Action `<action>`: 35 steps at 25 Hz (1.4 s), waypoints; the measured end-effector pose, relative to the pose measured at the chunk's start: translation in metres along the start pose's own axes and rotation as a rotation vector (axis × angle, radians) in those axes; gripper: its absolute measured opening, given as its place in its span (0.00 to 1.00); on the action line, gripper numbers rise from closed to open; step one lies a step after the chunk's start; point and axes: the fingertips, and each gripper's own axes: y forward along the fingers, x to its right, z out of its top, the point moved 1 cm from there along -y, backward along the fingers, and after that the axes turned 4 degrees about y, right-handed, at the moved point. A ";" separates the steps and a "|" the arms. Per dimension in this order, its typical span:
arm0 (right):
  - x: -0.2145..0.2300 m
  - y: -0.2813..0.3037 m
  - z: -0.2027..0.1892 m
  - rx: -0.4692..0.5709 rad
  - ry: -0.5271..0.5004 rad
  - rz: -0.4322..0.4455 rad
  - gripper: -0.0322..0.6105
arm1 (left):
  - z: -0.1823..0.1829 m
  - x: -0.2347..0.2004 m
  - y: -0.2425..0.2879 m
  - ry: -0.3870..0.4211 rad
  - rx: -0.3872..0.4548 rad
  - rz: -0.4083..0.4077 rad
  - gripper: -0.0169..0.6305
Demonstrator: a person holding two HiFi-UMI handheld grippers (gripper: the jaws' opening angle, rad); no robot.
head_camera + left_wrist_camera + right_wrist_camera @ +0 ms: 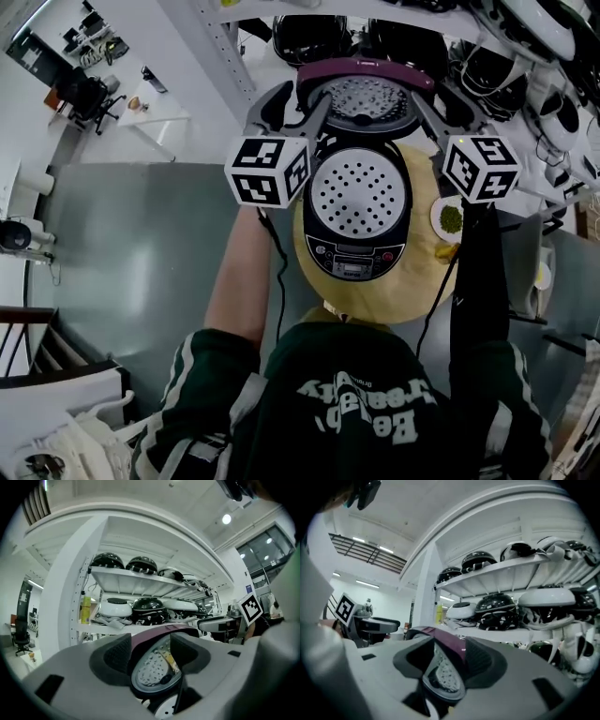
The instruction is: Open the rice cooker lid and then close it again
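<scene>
We hold the left gripper [302, 101] and the right gripper [439, 101] spread astride the rim of the raised lid [361, 94] of the rice cooker [356, 251], pinching nothing.

Left gripper [302, 106], right gripper [438, 106], level, jaws apart

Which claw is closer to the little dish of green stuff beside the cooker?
Right. The right claw is up at the raised lid, on the same side as the dish; the left claw is across the cooker.

Bright overhead ceiling lamp [226, 519], dark fisheye corners, soft-focus near foreground.
</scene>
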 end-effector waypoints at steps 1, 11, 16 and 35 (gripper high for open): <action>0.004 0.005 0.005 0.006 0.004 -0.012 0.38 | 0.004 -0.004 0.006 -0.001 0.005 -0.008 0.41; 0.019 0.040 0.009 -0.036 0.159 -0.024 0.43 | 0.022 -0.025 0.057 -0.120 -0.006 -0.075 0.45; 0.019 0.040 0.007 -0.053 0.177 -0.033 0.43 | 0.006 -0.016 0.068 -0.135 -0.070 -0.112 0.47; -0.029 -0.040 -0.020 -0.101 0.212 0.096 0.36 | -0.013 0.031 -0.016 -0.087 -0.102 -0.029 0.48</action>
